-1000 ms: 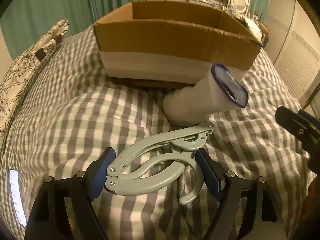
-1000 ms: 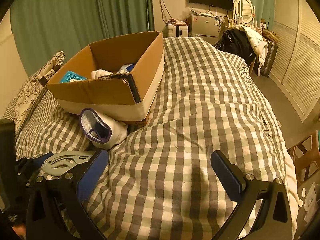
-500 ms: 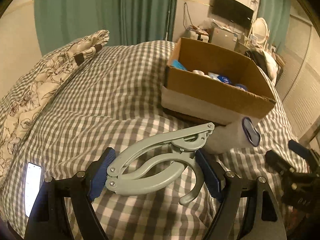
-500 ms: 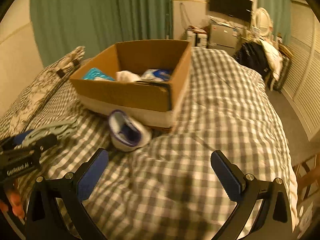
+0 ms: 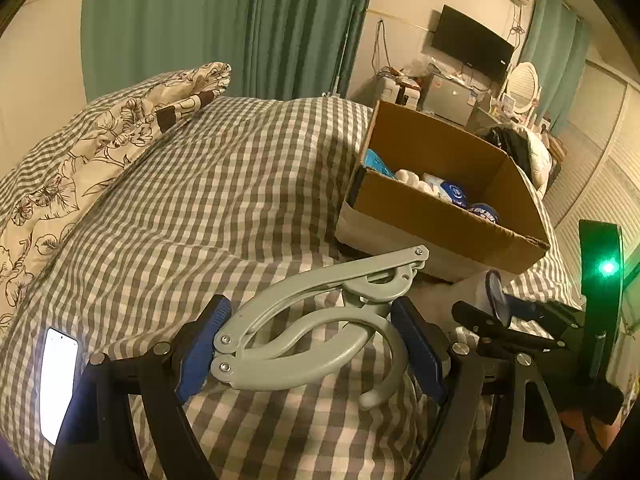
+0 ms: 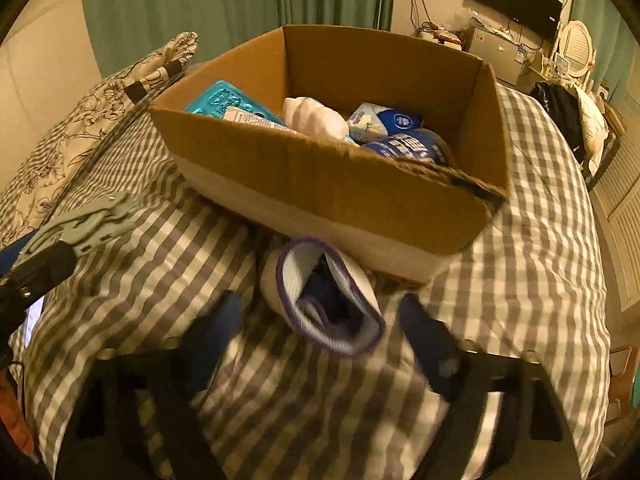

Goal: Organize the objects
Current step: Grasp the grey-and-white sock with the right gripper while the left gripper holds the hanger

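My left gripper is shut on a grey-green folding hanger, held off the checked bed cover. A rolled white sock with a purple rim lies on the cover against the front of the cardboard box. My right gripper straddles that sock. Its jaws are closing, and the blurred fingers stand a little off the sock on either side. In the left wrist view the right gripper shows at the sock, below the box.
The box holds a blue packet, a white bundle and blue-and-white packs. A lit phone lies on the cover at the left. A floral pillow sits at the bed's left. A wardrobe lines the right.
My left gripper rose and swung away with the hanger, so the box now sits to its right. My right gripper moved over to the sock and its jaws narrowed around it.
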The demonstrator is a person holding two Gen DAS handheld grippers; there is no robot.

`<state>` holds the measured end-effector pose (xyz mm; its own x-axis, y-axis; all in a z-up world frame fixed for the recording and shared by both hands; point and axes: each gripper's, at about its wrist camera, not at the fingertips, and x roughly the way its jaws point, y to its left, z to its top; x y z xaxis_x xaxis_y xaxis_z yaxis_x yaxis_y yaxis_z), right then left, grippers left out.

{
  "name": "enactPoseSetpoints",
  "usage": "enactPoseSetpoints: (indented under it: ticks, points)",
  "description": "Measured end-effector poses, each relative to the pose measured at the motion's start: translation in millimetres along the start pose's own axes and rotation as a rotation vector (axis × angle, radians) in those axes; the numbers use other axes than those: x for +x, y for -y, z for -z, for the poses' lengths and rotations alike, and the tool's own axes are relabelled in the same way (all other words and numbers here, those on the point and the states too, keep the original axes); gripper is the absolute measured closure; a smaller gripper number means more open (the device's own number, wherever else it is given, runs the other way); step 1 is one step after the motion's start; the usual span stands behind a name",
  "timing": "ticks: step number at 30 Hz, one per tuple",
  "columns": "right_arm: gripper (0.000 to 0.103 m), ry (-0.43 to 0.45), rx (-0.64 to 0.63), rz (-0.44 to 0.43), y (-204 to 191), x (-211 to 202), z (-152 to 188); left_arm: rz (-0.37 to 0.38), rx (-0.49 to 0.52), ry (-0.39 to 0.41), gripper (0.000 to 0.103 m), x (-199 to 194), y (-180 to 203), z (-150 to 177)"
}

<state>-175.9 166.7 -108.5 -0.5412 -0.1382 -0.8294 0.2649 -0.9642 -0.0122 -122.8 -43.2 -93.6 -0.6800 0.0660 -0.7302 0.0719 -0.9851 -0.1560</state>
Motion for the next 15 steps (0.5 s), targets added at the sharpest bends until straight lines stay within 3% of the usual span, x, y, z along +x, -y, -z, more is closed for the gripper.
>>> enactPoseSetpoints:
  ticks: [1,4,9,11,15]
  points:
    - [0.057,-0.001,-0.008,-0.001,-2,1,-1,-0.001,-0.003,0.000,0.019,1,-1,0]
    - [0.076,0.012,-0.014,0.014,-3,-1,0,0.001,-0.003,-0.004,0.019,2,0,0]
    - [0.086,0.042,-0.001,0.004,-1,-15,5,0.004,0.007,-0.005,0.019,-3,4,2]
    - [0.096,0.065,-0.009,0.000,-3,-26,7,0.004,0.010,0.002,0.019,-10,6,2]
    - [0.103,0.117,-0.021,-0.007,-7,-53,9,0.011,0.019,0.020,0.019,-26,12,1]
